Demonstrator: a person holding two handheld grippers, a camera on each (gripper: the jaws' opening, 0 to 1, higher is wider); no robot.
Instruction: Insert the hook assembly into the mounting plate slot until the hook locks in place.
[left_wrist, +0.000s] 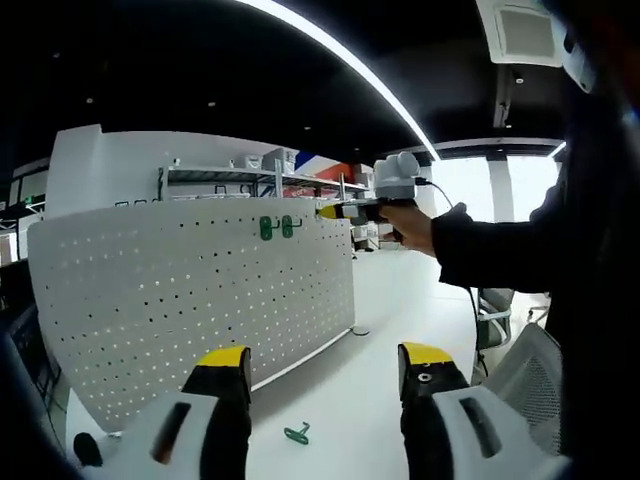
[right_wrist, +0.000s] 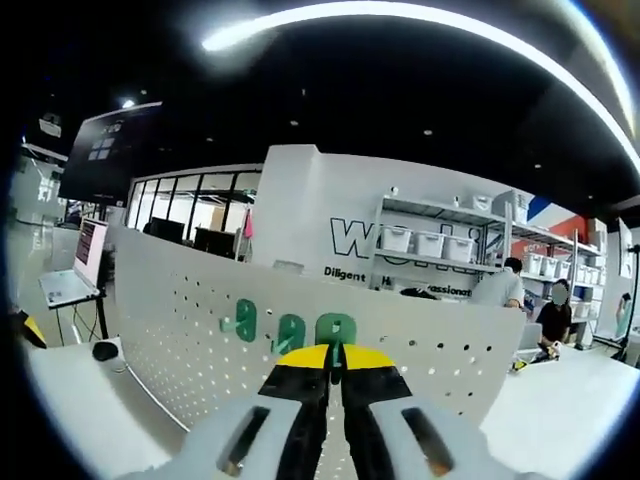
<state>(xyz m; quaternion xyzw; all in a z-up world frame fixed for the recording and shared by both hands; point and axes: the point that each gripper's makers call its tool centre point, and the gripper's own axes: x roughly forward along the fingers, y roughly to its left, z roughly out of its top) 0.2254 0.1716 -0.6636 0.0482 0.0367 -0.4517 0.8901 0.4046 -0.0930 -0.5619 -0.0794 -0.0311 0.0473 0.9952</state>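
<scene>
white pegboard (left_wrist: 200, 300) dotted with holes; green hooks (left_wrist: 276, 227); yellow-tipped black hand-held gripper (left_wrist: 325, 375).

The right claw (right_wrist: 336, 368), yellow-tipped jaws nearly closed, pinches a green hook (right_wrist: 335, 334) against the white pegboard (right_wrist: 200, 330) near its top edge, beside two other green hooks (right_wrist: 268, 326).
</scene>
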